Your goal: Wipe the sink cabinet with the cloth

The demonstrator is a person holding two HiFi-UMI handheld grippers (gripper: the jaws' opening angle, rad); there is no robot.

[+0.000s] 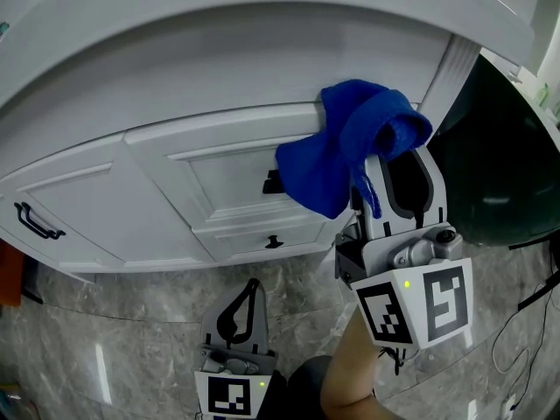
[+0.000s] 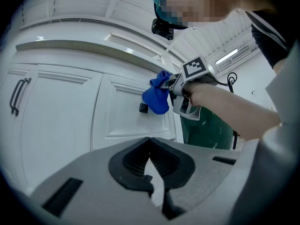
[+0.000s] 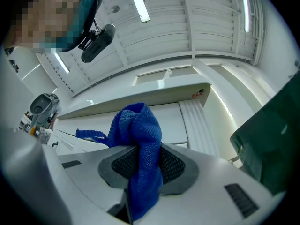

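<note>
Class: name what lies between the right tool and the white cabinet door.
The blue cloth, clamped in the right tool, hangs in front of the cabinet door; the head view shows it.

I see the surface lip (image 1: 262, 59) overhanging the cabinet doors (image 1: 87, 208); a dark bin (image 1: 499, 164) blocks the right. The handle (image 1: 35, 221) and knob (image 1: 274, 241) stick out. The floor (image 1: 131, 322) in front is open.

No words, brands or numbers are showing legibly. The white cube (image 1: 413, 309) on the right gripper (image 1: 395, 151) and the one on the left gripper (image 1: 254, 287) are carrying only black square code patterns. A tiny red mark (image 3: 200, 93) on the white countertop edge (image 3: 140, 90) is showing too small to read.
</note>
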